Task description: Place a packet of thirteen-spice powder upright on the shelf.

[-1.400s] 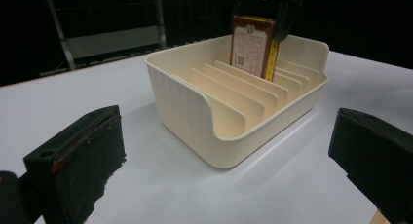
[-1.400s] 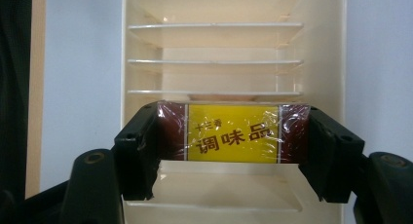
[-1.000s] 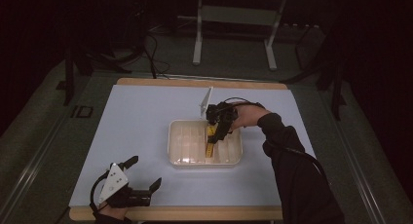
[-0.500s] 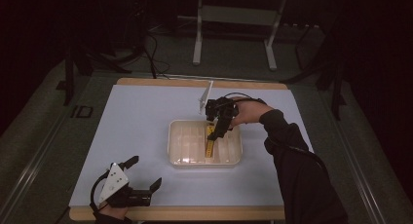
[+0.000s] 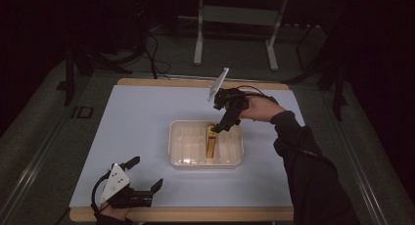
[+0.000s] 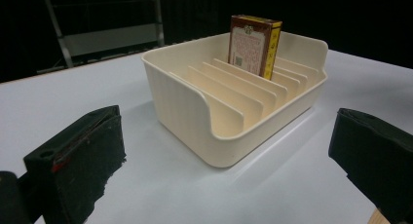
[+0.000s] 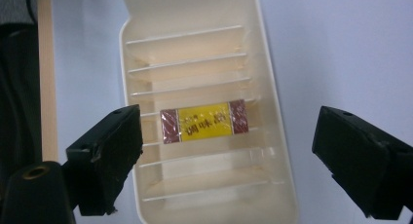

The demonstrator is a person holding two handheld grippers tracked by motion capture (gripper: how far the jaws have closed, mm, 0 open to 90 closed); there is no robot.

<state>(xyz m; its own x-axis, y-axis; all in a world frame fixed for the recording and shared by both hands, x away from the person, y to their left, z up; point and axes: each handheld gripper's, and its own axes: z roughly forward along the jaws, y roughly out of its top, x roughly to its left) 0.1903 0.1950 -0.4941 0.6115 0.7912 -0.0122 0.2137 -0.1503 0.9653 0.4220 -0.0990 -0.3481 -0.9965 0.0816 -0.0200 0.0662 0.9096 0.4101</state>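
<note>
A cream slotted tray (image 5: 186,147) sits mid-table on the white sheet. A brown and yellow box (image 5: 211,141) stands on edge in one of its slots. My right gripper (image 5: 222,124) hovers above the box's far end; its jaws have just been opening, and the box is free. From the right gripper view, the box (image 7: 204,121) lies well below the wide-open right gripper (image 7: 231,136), inside the tray (image 7: 277,136). My left gripper (image 5: 147,172) rests open near the front edge, left of the tray. It looks level at the tray (image 6: 195,112) and the upright box (image 6: 253,44).
A white sheet (image 5: 142,117) covers the wooden table, whose front edge (image 5: 195,214) runs along the bottom. A metal stand (image 5: 235,34) and cables (image 5: 151,58) are on the dark floor beyond the far edge.
The right gripper let go of the box, opened wide and rose away from the tray. The box stays standing in its slot. The left gripper has not moved.
</note>
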